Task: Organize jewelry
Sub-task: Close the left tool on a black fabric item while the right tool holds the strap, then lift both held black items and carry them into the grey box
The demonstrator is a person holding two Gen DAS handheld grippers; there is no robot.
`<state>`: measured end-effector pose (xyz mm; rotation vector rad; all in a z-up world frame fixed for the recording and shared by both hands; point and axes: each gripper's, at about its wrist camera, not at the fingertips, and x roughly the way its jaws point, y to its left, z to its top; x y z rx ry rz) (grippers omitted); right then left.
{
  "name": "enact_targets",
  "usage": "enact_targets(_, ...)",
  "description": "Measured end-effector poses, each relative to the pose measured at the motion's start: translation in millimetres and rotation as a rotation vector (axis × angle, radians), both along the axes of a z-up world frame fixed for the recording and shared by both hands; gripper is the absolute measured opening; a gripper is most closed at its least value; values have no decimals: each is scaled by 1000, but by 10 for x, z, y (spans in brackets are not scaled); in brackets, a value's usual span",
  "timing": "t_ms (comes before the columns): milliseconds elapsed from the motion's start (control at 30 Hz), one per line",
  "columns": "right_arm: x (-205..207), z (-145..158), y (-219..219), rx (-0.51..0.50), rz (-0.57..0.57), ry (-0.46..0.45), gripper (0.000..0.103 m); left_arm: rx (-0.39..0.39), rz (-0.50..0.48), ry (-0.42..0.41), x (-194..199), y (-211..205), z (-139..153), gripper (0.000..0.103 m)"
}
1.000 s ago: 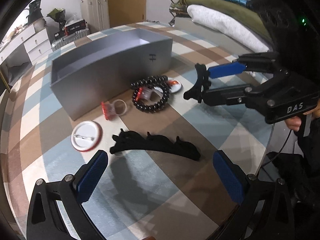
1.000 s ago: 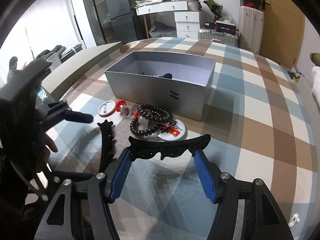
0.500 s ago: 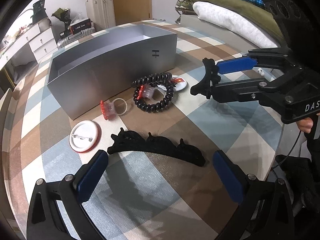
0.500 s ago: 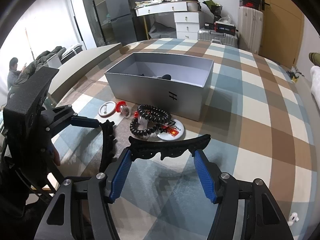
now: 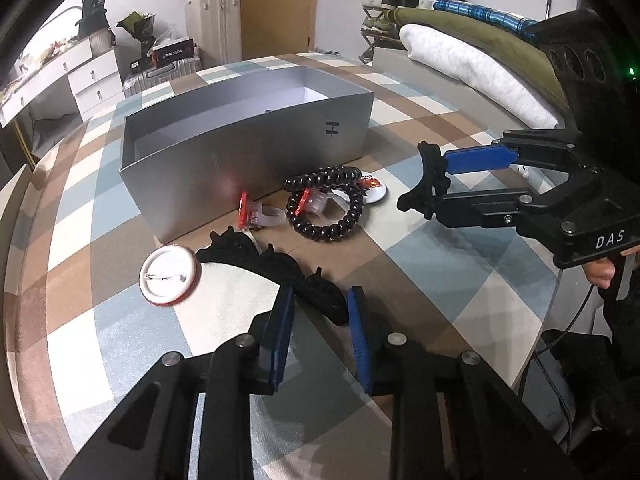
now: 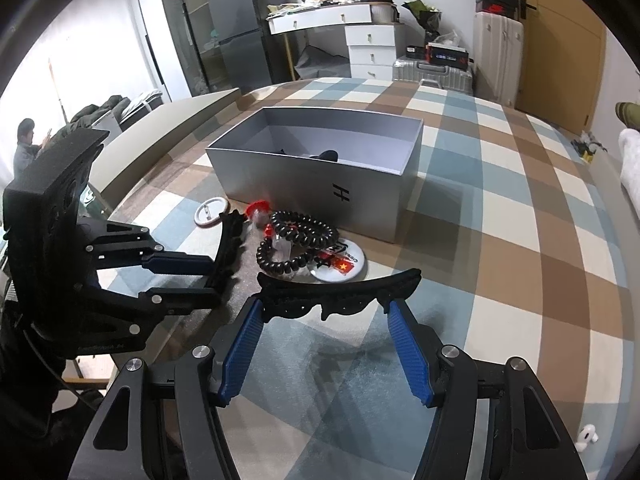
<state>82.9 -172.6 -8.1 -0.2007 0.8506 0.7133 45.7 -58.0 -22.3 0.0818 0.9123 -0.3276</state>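
Jewelry lies on the checked tabletop (image 5: 440, 272) in front of an open grey box (image 5: 248, 152). The box is long, with flat smooth walls and a small dark mark on its side.

Two black headbands are the things being handled. Each one is a thin curved strip with bumpy, pointy edges. The first headband (image 5: 280, 264) lies low in the middle of the left wrist view. Its long line runs from the upper left down to the lower right of that frame. The left hand-held gripper (image 5: 320, 312) is closing its jaws on the near end of this headband, and its ribbed blue pads (image 5: 282, 332) sit tight on both sides of it.

The second headband (image 6: 340, 292) is in the right hand-held gripper (image 6: 326, 322). Its jaws stand about half open, with the headband stretched between the tips of the blue pads. In the right wrist view it runs across the frame from left to right, bowed upward in the middle.

A black coil bracelet (image 5: 328, 208) like a phone cord lies in a loop just in front of the box. A clear plastic ring with a red top (image 5: 256, 214) is beside it, close to the box wall. A round white badge (image 5: 170, 274) with a red rim lies pin side up, touching the first headband. Another round badge (image 6: 340, 262) with a red picture is tucked partly under the coil.
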Motion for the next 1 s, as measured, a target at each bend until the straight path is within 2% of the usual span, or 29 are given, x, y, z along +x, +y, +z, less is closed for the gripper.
enact_targets(67, -2, -1, 4, -1, 1, -1, 64, 0, 0, -5, -10, -10, 13, 15)
enact_targets(200, -4, -2, 3, 0, 3, 1, 64, -11, 8, 4, 1, 16, 40, 15)
enact_targets(367, -2, 1, 6, -1, -1, -3, 64, -75, 72, 19, 68, 111, 63, 16)
enact_targets(567, -6, 22, 6, 2, 0, -9, 64, -87, 155, -6, 134, 100, 41, 17)
enact_targets(600, -6, 24, 6, 2, 0, -9, 64, -90, 162, -5, 143, 97, 37, 18)
enact_targets(667, -7, 27, 6, 2, -1, -10, 64, -95, 185, -1, 157, 109, 29, 27)
enact_targets(733, -8, 39, -5, 7, -1, -11, 64, -114, 195, 18, 171, 130, 2, 51)
enact_targets(767, -6, 44, -10, 8, -2, -12, 64, -123, 200, 19, 171, 139, 1, 55)
enact_targets(1000, -8, 51, -5, 6, -1, -13, 64, -100, 238, -2, 244, 85, -22, 55)
